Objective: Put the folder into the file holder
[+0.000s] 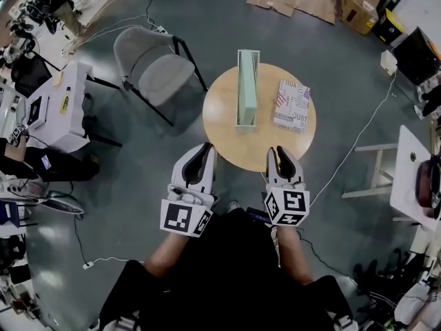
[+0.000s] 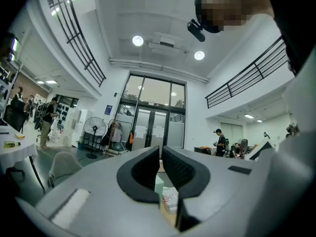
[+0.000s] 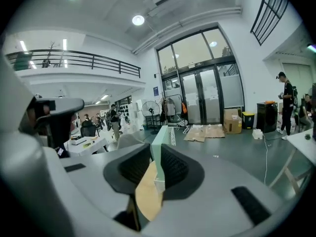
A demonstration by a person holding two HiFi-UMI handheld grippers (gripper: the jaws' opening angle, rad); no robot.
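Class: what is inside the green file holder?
Nothing visible: the file holder slot shows only green walls. Its floor is hidden. The folder lies on the table beside it.

Round ceiling lights (image 2: 138, 41) and daylight through tall glass doors (image 3: 205, 95) light the hall brightly and evenly, leaving a soft sheen on the grey floor (image 1: 138, 205). Every view bows hard toward dark corners, and the left gripper (image 2: 160, 154) looms blurred up close in its own view.
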